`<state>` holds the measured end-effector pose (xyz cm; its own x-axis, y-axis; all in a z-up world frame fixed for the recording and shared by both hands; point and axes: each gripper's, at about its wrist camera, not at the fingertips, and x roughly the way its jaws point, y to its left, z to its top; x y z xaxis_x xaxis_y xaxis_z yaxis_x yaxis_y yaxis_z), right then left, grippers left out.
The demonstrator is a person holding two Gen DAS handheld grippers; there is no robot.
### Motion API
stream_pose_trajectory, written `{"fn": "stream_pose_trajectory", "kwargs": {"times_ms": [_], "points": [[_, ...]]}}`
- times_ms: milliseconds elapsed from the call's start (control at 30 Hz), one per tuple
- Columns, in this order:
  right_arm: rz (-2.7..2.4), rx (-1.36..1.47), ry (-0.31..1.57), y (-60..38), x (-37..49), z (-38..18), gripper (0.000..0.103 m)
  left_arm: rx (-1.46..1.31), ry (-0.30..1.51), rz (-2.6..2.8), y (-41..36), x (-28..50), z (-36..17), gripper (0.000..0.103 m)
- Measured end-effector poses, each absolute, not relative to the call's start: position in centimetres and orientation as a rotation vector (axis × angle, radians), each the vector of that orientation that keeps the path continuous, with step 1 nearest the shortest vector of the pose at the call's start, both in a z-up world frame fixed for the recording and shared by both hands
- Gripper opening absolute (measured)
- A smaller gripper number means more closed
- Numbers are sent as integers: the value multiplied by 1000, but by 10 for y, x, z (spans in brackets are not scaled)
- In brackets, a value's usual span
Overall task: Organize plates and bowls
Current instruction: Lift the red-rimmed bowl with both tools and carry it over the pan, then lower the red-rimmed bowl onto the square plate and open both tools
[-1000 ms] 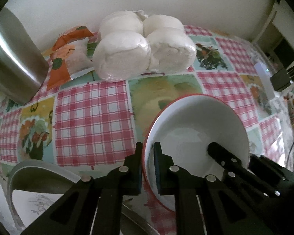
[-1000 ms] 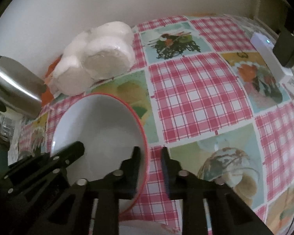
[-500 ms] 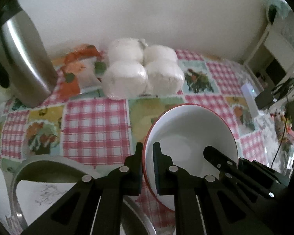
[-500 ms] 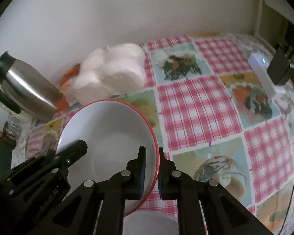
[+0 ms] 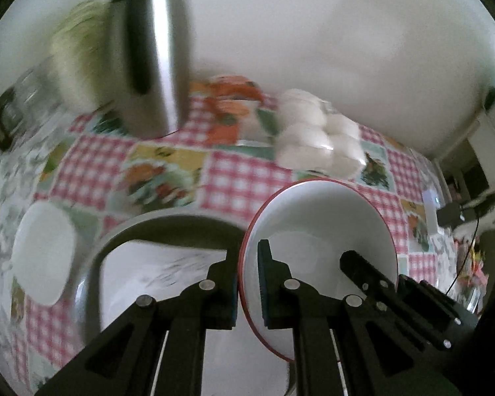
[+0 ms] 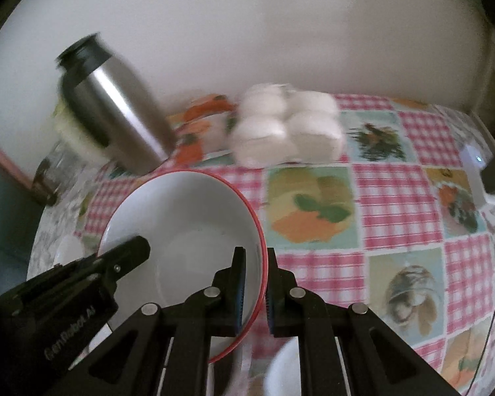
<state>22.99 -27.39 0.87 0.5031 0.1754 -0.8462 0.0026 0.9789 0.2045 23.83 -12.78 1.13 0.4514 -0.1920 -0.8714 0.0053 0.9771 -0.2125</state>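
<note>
Bowl (image 5: 316, 227): white, red rim, tilted, held clear above the table (image 5: 241, 184) by both grippers on opposite rims.

Left hand-held gripper (image 5: 248, 283): pinching the bowl's left rim, one pad inside, one outside.

Right hand-held gripper (image 6: 256, 285): pinching the bowl's right rim likewise.

Table: checked and picture-print cloth.

Flask (image 6: 115, 115): steel, far left, upright.

Rolls (image 6: 287, 128): four white, wrapped, far centre, by the wall.

Left view only: grey basin (image 5: 155, 231) just left of the bowl, with white ware inside; white square dish (image 5: 43, 254) further left.

Right view only: white box (image 6: 475, 171) with a lit dot, far right; a white rim (image 6: 280, 366) near, below the bowl.
</note>
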Motion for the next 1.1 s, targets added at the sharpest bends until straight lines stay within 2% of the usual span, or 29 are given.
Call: {"fn": "stream_pose_trajectory", "kwargs": {"times_ms": [467,1100], "points": [[258,76,1123,-192,206,8,14,-376,1093,21,-38,184,21,10],[187,69,1237,-187,207,-26,15,-513,1207,-41,-28,192,-31,10]]}}
